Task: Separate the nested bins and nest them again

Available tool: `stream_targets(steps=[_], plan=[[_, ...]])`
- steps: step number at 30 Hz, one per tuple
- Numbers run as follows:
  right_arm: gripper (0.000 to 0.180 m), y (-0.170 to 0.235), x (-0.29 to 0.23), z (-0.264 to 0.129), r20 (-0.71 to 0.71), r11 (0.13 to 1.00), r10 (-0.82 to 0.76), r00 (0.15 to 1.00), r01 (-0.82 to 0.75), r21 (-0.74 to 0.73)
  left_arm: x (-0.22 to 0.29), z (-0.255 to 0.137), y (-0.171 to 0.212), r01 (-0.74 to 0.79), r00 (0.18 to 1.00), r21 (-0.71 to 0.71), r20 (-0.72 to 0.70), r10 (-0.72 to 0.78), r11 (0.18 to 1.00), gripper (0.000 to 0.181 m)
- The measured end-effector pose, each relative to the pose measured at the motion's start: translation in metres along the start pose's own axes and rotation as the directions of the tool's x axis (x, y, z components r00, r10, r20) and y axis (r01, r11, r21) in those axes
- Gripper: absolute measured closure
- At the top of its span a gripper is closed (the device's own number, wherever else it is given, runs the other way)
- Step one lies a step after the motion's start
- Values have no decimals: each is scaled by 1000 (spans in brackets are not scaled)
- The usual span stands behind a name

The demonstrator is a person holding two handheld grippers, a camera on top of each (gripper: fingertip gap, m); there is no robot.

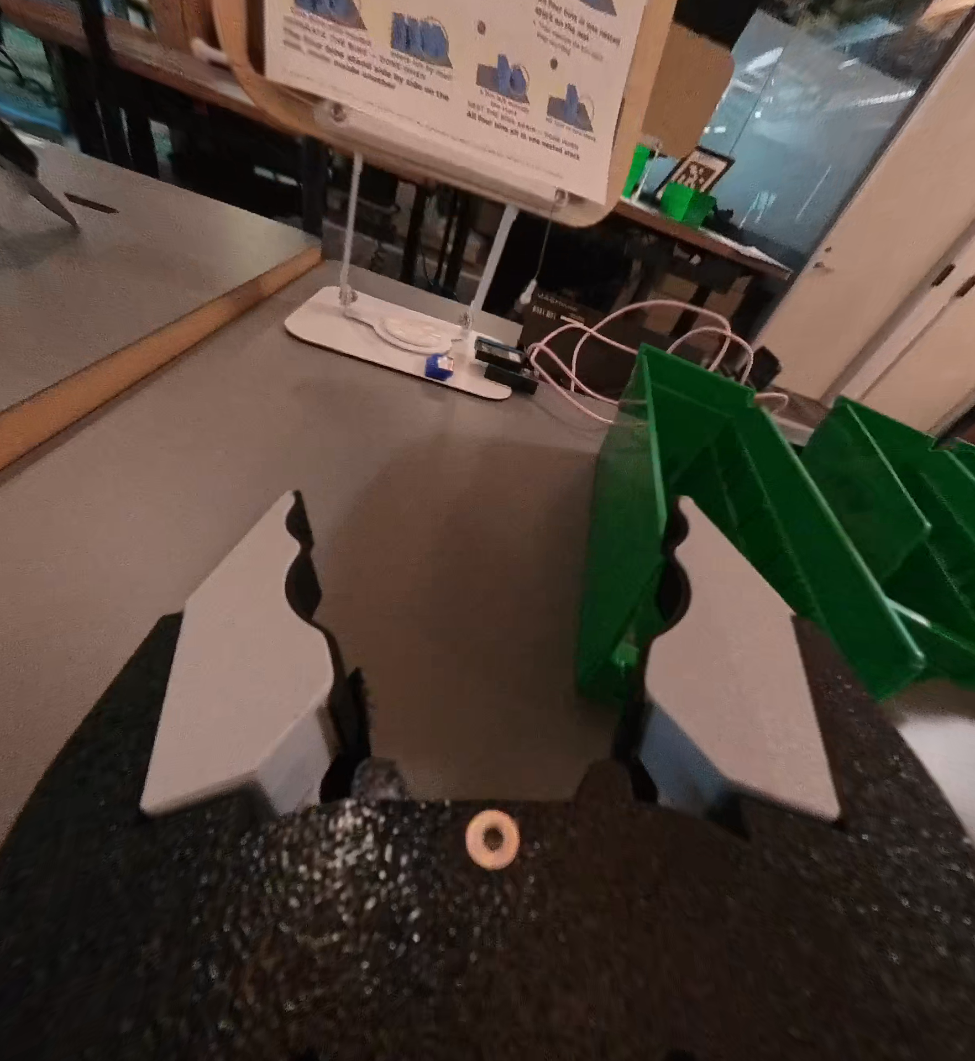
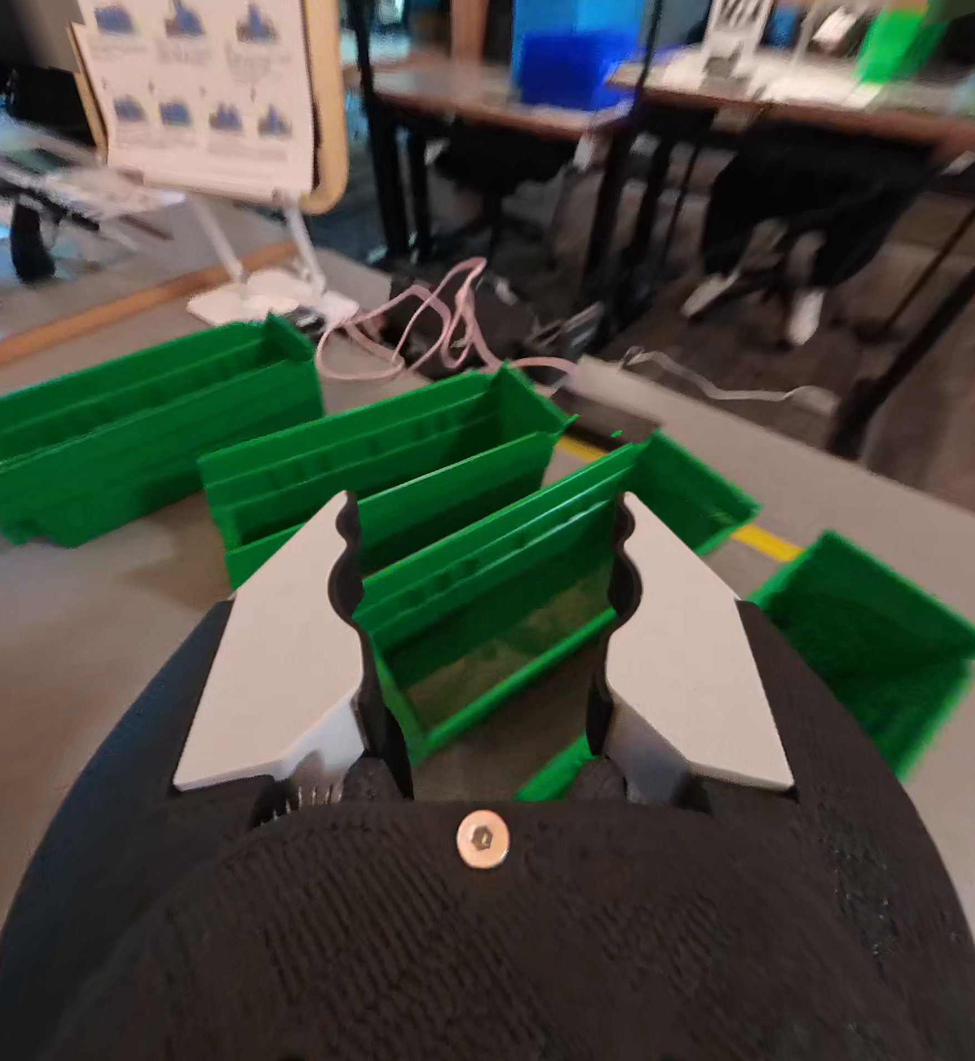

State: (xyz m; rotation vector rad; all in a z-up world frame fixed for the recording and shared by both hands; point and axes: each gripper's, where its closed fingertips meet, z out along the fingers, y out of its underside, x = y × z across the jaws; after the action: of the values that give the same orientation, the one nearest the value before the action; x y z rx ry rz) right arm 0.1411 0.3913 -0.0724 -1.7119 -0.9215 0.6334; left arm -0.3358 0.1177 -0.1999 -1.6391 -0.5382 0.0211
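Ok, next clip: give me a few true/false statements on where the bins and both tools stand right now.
1. Four green bins sit apart on the table. True: far-left bin, second bin, third bin, rightmost bin.
2. The right tool is shut on a bin. False: it is open, the third bin showing between its fingers.
3. The left tool is open and empty. True.
4. The bins are blue. False: green.

— Where's the left gripper (image 1: 488,580)?
— Over the grey table (image 1: 158,517), jaws spread wide, nothing between them.
— And the bins?
— One green bin (image 1: 703,517) touches its right finger (image 1: 726,643); a second green bin (image 1: 921,517) sits just beyond the first.
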Motion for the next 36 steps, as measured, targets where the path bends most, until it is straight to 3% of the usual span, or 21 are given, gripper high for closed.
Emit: stream_targets(steps=[4, 6, 9, 13, 17, 21, 23, 26, 28, 34, 36], plan=[[89, 13, -48, 65, 90, 967, 103, 991, -78, -242, -4, -6, 6, 10, 1000, 163, -13, -8, 987, 69], [103, 23, -53, 95, 13, 910, 154, 988, -137, -391, -1, -7, 4, -6, 1000, 189, -22, 10, 982, 70], [105, 39, -71, 132, -54, 761, 294, 954, -268, -590, 6, -6, -5, -39, 998, 229, -45, 51, 973, 71], [97, 71, -60, 151, -251, 587, 187, 950, -313, -747, 17, 1, 5, -6, 991, 168, -131, 28, 986, 75], [100, 95, -72, 158, -309, 456, 262, 914, -400, -795, 40, 11, 13, 63, 949, 69, -314, -38, 996, 67], [132, 118, -71, 159, -350, 380, 221, 910, -411, -828, 48, 11, 11, 134, 898, 35, -426, -107, 990, 67], [139, 126, -73, 160, -359, 349, 226, 905, -419, -838, 53, 13, 13, 166, 862, -16, -483, -153, 986, 64], [144, 133, -75, 166, -360, 347, 247, 900, -429, -834, 77, 11, 25, 177, 758, -160, -607, -238, 971, 52], [163, 132, -79, 169, -342, 353, 276, 898, -426, -833, 100, 3, 42, 150, 647, -352, -672, -361, 924, 33], [179, 112, -62, 153, -335, 372, 170, 927, -375, -849, 125, -3, 65, 46, 606, -455, -695, -387, 889, 40], [178, 103, -71, 150, -302, 379, 243, 922, -377, -845, 130, -7, 68, 35, 573, -488, -705, -417, 872, 50]])
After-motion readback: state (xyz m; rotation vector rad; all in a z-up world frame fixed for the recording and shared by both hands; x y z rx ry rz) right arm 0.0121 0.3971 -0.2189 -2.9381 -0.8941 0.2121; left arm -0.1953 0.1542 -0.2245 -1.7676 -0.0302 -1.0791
